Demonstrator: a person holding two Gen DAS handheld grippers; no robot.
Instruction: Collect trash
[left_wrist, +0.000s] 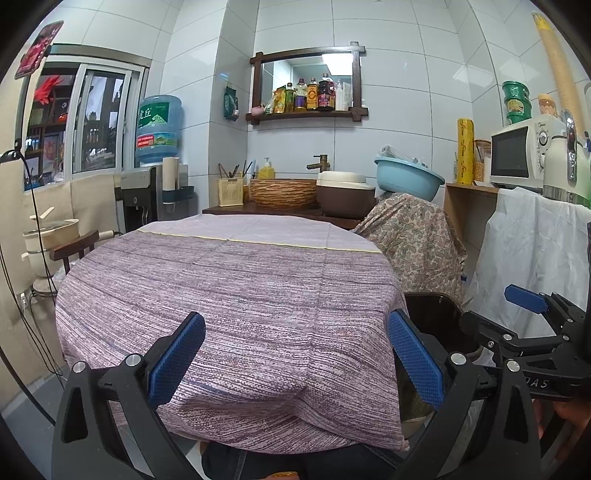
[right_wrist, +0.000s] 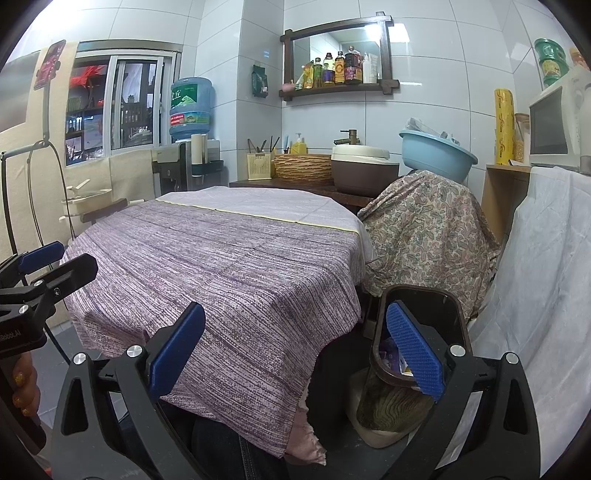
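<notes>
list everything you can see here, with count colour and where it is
table: 1, purple striped cloth, centre
trash bin: 1, dark, floor right of table, wrappers inside
basin: 1, light blue, on paisley-covered stand
rice cooker: 1, brown and white, back counter
woven basket: 1, tan, beside cooker
water jug: 1, blue, on dispenser
microwave: 1, white, right shelf
left gripper: blue pads, open
right gripper: blue pads, open

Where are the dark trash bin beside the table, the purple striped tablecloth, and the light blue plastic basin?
Dark trash bin (right_wrist: 448, 301): right wrist view, far inner wall.
Purple striped tablecloth (left_wrist: 229, 280): left wrist view, middle of the top.
Light blue plastic basin (right_wrist: 436, 157): right wrist view, outer side wall.
</notes>
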